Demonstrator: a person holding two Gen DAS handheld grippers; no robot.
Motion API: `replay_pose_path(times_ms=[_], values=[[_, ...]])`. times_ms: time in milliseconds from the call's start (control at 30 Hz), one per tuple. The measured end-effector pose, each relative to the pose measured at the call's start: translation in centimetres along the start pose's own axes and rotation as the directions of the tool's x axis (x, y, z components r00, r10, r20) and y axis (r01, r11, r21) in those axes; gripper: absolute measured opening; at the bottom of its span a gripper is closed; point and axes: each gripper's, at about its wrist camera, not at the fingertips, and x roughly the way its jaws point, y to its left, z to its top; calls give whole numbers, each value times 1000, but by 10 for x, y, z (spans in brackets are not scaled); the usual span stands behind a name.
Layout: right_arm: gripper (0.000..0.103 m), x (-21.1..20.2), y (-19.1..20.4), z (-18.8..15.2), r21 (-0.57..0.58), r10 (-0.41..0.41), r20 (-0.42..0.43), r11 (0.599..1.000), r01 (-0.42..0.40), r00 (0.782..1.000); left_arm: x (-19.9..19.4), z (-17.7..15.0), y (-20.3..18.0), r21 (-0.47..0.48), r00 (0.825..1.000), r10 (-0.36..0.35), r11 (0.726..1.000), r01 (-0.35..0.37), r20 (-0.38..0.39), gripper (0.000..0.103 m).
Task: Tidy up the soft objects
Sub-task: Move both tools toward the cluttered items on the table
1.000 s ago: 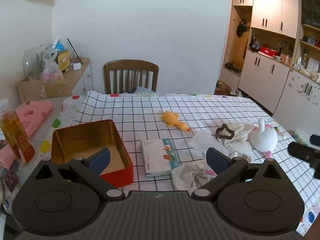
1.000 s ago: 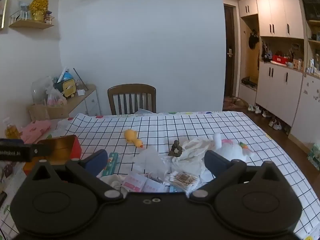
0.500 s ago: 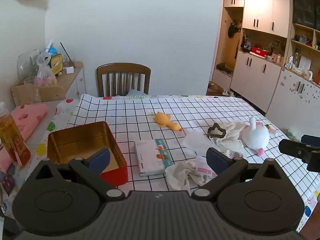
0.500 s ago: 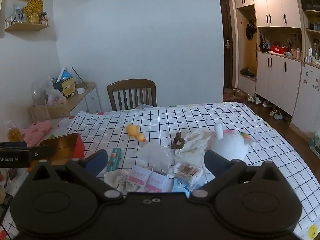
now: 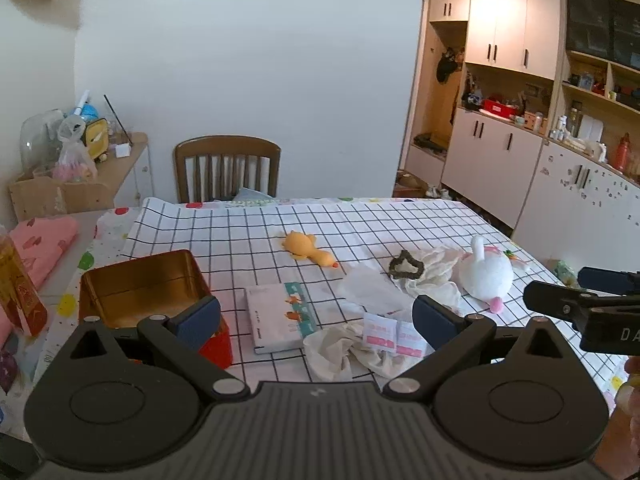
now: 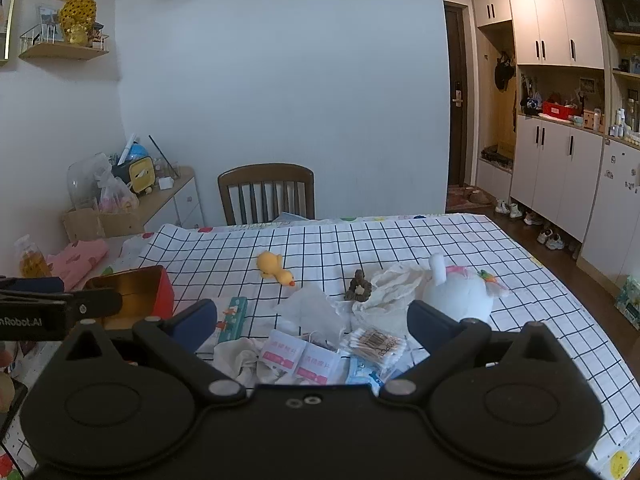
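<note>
A yellow duck toy [image 5: 307, 249] [image 6: 274, 266] lies mid-table on the checked cloth. A white plush rabbit [image 5: 486, 272] [image 6: 458, 292] lies at the right beside a crumpled white cloth [image 5: 434, 270] [image 6: 390, 286] and a dark scrunchie [image 5: 406, 266] [image 6: 359, 286]. Another crumpled cloth [image 5: 340, 350] [image 6: 240, 356] lies near the front. An open red tin with a gold inside [image 5: 140, 292] [image 6: 136, 292] stands at the left. My left gripper [image 5: 316, 320] is open and empty above the near table edge. My right gripper [image 6: 312, 316] is open and empty, held above the front clutter.
A tissue pack [image 5: 280, 316] lies beside the tin. Pink sachets [image 5: 392, 334] [image 6: 300, 358], a cotton swab pack [image 6: 374, 344] and a blue packet [image 6: 362, 372] lie near the front. A wooden chair [image 5: 227, 168] stands behind the table. A bottle [image 5: 18, 292] and pink fabric [image 5: 40, 246] are at the left.
Both grippers have drawn back and risen a little, so more of the front clutter and room shows. Both stay open. Nothing on the table has moved.
</note>
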Motion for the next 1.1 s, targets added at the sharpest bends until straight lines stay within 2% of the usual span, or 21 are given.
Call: replay_pose_path(times_ms=[700,1100], values=[[101,-8,1,-2,-12,-5,-5,1000,5,1000,-4,-4,-19,28,996,-86,996,86,-6,103],[101,-9,2,-2,-15,-5,-5,1000,5,1000,-4,-5,-21,30,996,-93,995,93,-7,103]])
